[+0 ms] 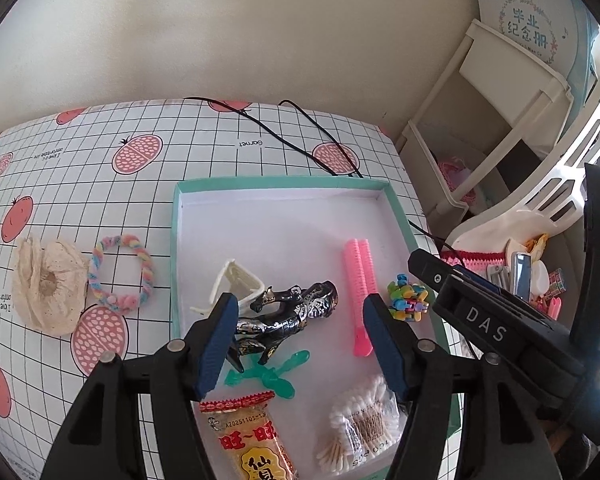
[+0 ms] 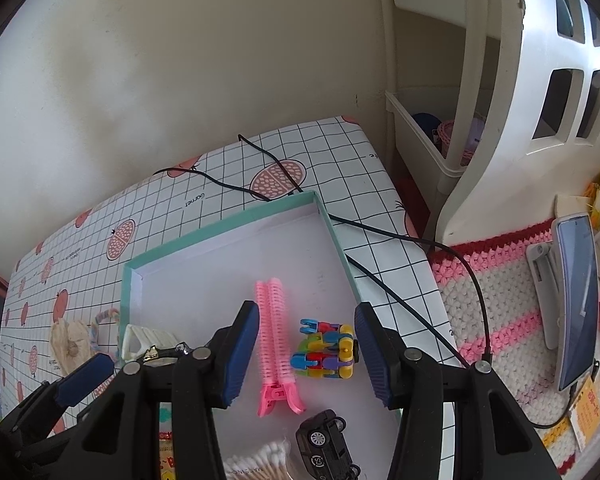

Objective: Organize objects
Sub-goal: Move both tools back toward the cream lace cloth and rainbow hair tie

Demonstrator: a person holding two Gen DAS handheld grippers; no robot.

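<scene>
Right, at the bottom of my left view the left claw point(image 1: 300, 320) hangs with jaws apart, empty, the black-and-silver figure point(image 1: 296, 316) lying free in the teal tray point(image 1: 278, 183) beneath. My right claw point(image 2: 306, 342) is likewise spread and empty over the pink hair clip point(image 2: 276, 344) and the coloured block toy point(image 2: 328, 350). Snack packet point(image 1: 252, 440) and cotton swabs point(image 1: 360, 420) are cut off below; scrunchie point(image 1: 120, 272) and lace piece point(image 1: 46, 284), mid-left, wait outside, I judge.
</scene>
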